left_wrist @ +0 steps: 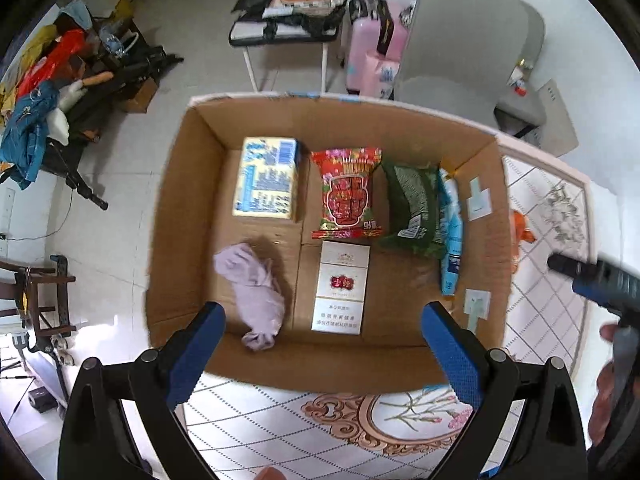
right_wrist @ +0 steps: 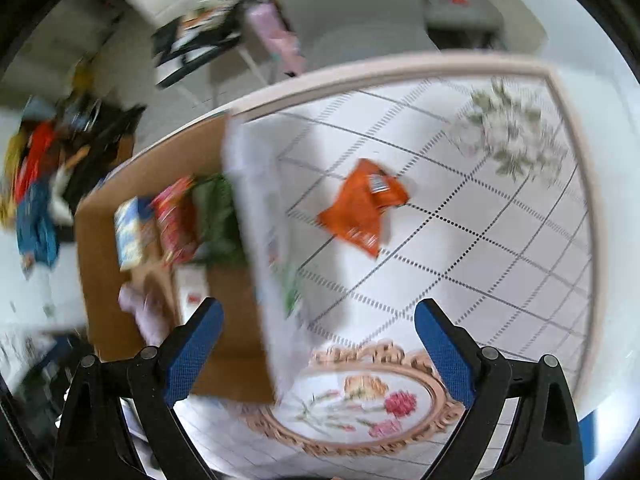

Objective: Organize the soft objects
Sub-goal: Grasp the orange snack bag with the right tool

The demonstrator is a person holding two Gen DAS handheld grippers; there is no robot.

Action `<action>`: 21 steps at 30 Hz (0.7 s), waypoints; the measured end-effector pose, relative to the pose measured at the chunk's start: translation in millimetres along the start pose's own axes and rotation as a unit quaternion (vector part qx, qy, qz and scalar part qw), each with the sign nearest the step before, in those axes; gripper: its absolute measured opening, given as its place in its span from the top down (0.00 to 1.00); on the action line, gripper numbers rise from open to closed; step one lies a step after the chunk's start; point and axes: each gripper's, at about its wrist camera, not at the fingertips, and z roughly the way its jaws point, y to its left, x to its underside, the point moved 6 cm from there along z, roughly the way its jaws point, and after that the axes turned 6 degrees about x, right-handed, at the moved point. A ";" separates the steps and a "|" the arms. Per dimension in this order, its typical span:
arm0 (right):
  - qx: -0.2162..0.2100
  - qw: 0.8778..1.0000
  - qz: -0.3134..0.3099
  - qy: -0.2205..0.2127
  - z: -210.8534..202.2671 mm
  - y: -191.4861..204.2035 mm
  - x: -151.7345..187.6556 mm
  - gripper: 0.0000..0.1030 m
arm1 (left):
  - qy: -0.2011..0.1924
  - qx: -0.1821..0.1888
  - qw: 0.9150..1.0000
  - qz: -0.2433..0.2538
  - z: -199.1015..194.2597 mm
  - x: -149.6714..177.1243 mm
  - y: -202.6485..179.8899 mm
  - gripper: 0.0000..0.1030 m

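Cardboard box (left_wrist: 192,208) fills the middle of the left wrist view, open at the top and standing on a patterned tablecloth (left_wrist: 280,420). Inside, along the far wall, lie a pale yellow packet (left_wrist: 267,178), a red snack bag (left_wrist: 347,192), a green bag (left_wrist: 412,208) and a blue pouch (left_wrist: 450,232) leaning at the right wall. Nearer sit a crumpled lilac cloth (left_wrist: 256,296) on the left and a white carton (left_wrist: 340,292) just beside it. The left gripper (left_wrist: 324,344) hangs above the near edge of the box with its jaws spread wide and nothing between them.

Only the right wrist view, which is blurred, shows clearly the orange packet (right_wrist: 362,208) lying alone on the tablecloth (right_wrist: 480,240), right of the box (right_wrist: 96,280); the left view catches just a sliver of it past the box wall. The right gripper (right_wrist: 318,344) is also spread wide and empty, over the box's right wall. In the left view it appears at the far right edge (left_wrist: 592,276).
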 end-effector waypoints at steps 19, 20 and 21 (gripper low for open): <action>0.009 0.993 0.089 0.077 110.6 -15.1 -56.3 0.60 | 0.052 -0.017 0.998 -0.006 67.3 -20.2 -6.0 0.03; 0.007 0.993 0.086 0.075 107.5 -14.8 -54.5 0.61 | 0.053 -0.014 0.998 -0.007 67.2 -19.0 -5.8 0.03; 0.006 0.994 0.083 0.073 102.8 -16.4 -54.8 0.69 | 0.054 -0.013 0.998 -0.007 66.6 -17.7 -5.6 0.03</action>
